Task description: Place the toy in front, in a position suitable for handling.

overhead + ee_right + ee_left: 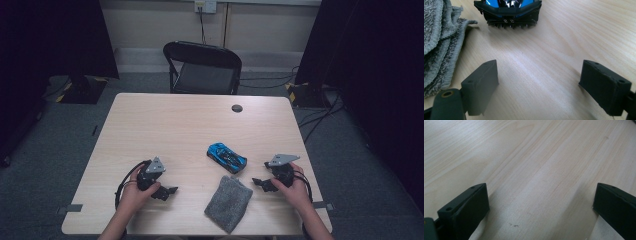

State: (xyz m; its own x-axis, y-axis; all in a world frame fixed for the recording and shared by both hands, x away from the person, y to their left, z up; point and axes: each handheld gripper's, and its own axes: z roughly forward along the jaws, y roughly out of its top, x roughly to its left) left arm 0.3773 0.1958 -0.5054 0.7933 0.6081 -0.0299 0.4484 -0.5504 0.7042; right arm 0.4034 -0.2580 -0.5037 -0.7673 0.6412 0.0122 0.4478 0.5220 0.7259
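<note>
Parted jaws, toy car point(509, 11) beyond

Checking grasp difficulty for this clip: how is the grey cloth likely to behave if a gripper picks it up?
The cloth lies folded in soft layers with loose edges, so it would probably sag and unfold when lifted. Its fuzzy weave suggests good grip, not slippery. It looks light, and pushed it would likely bunch rather than slide, perhaps nudging the toy car just beyond it.
</note>
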